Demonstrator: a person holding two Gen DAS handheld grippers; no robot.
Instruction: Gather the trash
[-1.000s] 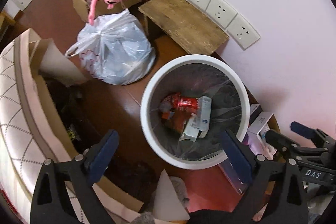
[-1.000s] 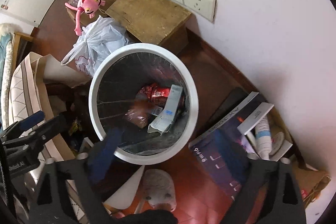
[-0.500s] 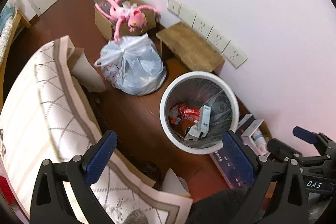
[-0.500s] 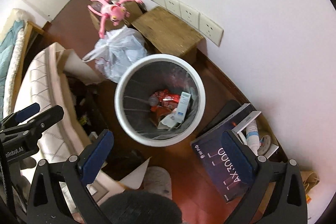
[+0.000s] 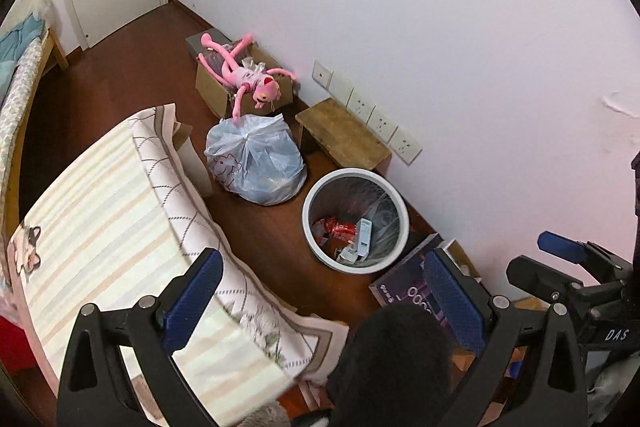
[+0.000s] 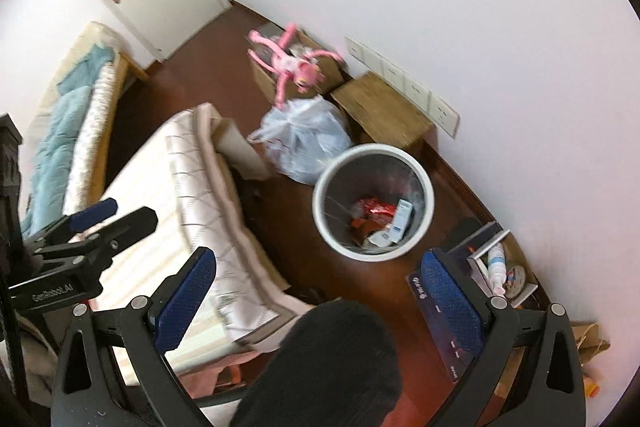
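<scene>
A white round bin (image 5: pixel 308 223) (image 6: pixel 426 203) stands on the brown floor by the wall, lined with clear plastic. Inside lie a red wrapper (image 5: pixel 340 227) (image 6: pixel 374 207) and a white-and-blue carton (image 5: pixel 363 231) (image 6: pixel 402 214) among other scraps. A tied translucent trash bag (image 5: pixel 256 163) (image 6: pixel 304 143) sits just behind the bin. My left gripper (image 5: pixel 320 291) is high above the floor, open and holding nothing. My right gripper (image 6: pixel 320 287) is equally high, open and holding nothing. A person's dark-haired head (image 5: pixel 390 359) (image 6: pixel 332 359) shows below both.
A striped bed (image 5: pixel 120 227) (image 6: pixel 192 187) fills the left. A low wooden stool (image 5: pixel 342 133), a cardboard box with a pink plush toy (image 5: pixel 248 77) and wall sockets (image 5: pixel 366 111) line the wall. A dark box (image 6: pixel 444 319) and bottles (image 6: pixel 496 263) lie right of the bin.
Both grippers have risen far above the bin, which now looks much smaller. The bed, the door and the person's head have come into view. Both stay open.
</scene>
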